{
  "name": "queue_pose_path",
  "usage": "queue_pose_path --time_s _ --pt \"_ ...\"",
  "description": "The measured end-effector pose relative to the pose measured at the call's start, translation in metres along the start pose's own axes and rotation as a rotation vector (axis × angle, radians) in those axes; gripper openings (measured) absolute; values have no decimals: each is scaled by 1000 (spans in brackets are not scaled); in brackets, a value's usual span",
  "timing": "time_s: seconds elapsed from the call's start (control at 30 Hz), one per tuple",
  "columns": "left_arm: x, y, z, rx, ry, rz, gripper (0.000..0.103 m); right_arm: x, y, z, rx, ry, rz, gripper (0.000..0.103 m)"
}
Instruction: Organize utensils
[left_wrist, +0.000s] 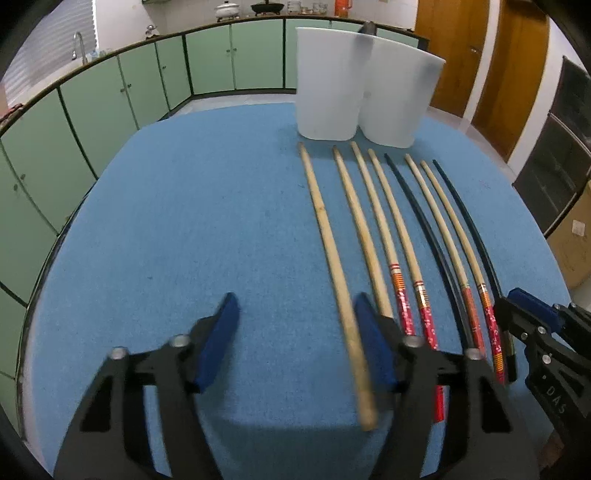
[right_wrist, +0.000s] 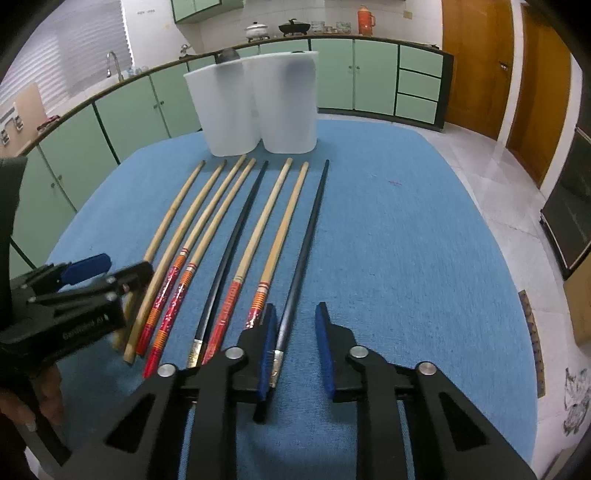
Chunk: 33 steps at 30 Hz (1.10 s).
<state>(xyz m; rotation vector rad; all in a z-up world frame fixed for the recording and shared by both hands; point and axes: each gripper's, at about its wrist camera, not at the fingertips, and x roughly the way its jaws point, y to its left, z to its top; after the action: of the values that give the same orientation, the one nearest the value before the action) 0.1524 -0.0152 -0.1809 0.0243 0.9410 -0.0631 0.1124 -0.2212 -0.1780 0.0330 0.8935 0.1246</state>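
Observation:
Several chopsticks lie side by side on the blue mat: plain wooden ones, red-handled ones and black ones. My left gripper is open, and the leftmost plain wooden chopstick lies between its fingers, close to the right one. My right gripper is open around the rightmost black chopstick, whose silver end lies against the left pad. Two white translucent containers stand side by side beyond the chopstick tips. The left gripper also shows at the left of the right wrist view.
The mat covers a table with rounded edges. Green kitchen cabinets run behind and to the left. Wooden doors stand at the back right. A tiled floor lies to the right of the table.

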Motion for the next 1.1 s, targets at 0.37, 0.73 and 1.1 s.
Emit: queue_pose_path --time_s 0.37,0.73,1.1 --pt "-9 21 -2 -57 6 15 12 -3 -15 1 31 -1 -72 7" --pt "9 33 24 -111 -12 31 12 15 -30 28 58 -26 -82 6" --pt "-17 41 -13 -44 -48 -34 44 -9 -28 1 20 -68 -6 26"
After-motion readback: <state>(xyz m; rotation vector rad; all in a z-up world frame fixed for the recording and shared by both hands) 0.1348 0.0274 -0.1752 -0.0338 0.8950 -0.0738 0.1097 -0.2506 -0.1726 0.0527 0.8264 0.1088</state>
